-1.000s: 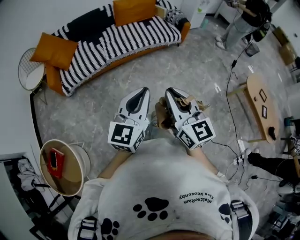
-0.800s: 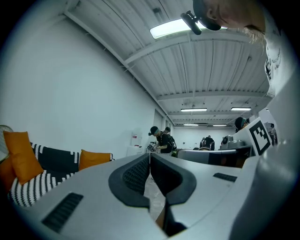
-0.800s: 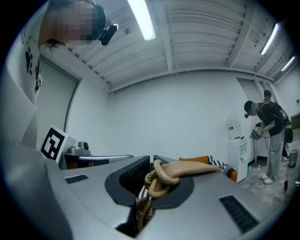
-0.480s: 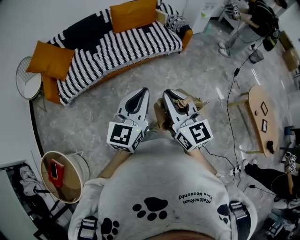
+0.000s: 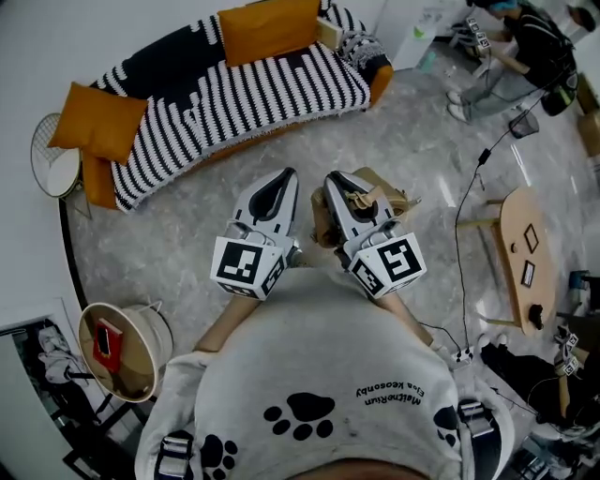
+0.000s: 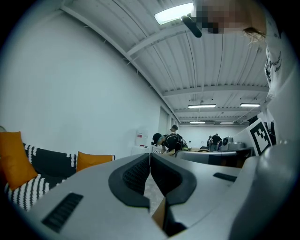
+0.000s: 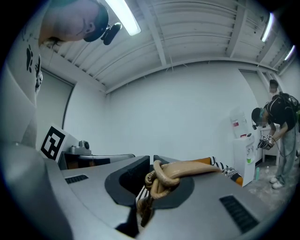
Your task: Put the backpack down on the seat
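The right hand-held gripper [image 5: 335, 178] is clamped on the knotted tan strap [image 7: 176, 171] of the tan fabric backpack [image 5: 320, 226], which hangs just beneath it. The left hand-held gripper [image 5: 287, 174], close beside it, has its jaws together on nothing. The black-and-white striped sofa [image 5: 234, 89] lies well ahead of both.

Most of backpack [image 5: 392, 192] hidden under right gripper [image 5: 335, 180]; only tan strap [image 7: 187, 169] and a corner show.

My tongs sit side by side, left gripper [image 5: 284, 178] by right gripper [image 5: 336, 180]. The backpack [image 5: 386, 192] hangs under the right one, its strap [image 7: 187, 169] between that one's jaws. Ahead-left of them lies the sofa [image 5: 234, 89], a cushion [image 5: 98, 122] on its left end, another [image 5: 267, 28] further right, and a round table [image 5: 47, 155] just past that left end. Right of the tongs is a low table [image 5: 520, 234]; behind-left, a basket [image 5: 141, 323].
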A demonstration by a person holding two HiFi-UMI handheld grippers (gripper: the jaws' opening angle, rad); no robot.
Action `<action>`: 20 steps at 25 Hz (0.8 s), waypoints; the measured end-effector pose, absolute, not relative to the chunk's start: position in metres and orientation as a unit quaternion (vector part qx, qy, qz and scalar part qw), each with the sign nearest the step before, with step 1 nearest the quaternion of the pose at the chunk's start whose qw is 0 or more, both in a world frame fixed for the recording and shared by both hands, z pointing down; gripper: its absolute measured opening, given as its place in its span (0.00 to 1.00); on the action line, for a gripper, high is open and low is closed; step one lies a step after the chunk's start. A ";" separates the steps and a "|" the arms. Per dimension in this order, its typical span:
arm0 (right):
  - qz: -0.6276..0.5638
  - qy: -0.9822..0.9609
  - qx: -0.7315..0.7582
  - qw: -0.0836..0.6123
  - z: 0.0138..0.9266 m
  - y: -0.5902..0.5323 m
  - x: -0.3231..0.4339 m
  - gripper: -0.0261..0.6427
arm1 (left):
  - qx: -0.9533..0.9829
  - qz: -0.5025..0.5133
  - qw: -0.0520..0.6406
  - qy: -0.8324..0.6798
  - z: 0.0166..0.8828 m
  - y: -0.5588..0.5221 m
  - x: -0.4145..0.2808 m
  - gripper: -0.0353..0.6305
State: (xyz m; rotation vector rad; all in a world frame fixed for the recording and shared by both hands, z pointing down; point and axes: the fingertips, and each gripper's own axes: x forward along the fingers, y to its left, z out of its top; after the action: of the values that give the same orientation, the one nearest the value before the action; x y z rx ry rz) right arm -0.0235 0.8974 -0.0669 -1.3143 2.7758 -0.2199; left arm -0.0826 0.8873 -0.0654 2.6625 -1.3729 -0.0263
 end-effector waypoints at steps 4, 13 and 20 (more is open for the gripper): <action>-0.079 0.898 -0.432 0.032 -0.062 0.885 -0.016 0.11 | 0.889 -0.006 0.080 -0.451 -0.060 0.877 -0.076 0.08; -0.085 0.893 -0.441 0.023 -0.050 0.872 -0.006 0.11 | 0.894 -0.015 0.098 -0.436 -0.048 0.853 -0.065 0.08; -0.087 0.888 -0.452 0.017 -0.043 0.832 -0.003 0.11 | 0.898 -0.015 0.106 -0.427 -0.042 0.810 -0.060 0.08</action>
State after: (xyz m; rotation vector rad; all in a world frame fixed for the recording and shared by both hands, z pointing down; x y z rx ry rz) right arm -0.0033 0.8318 -0.0430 -1.4053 2.7586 -0.2696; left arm -0.0604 0.8101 -0.0417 2.6465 -1.2567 -0.0438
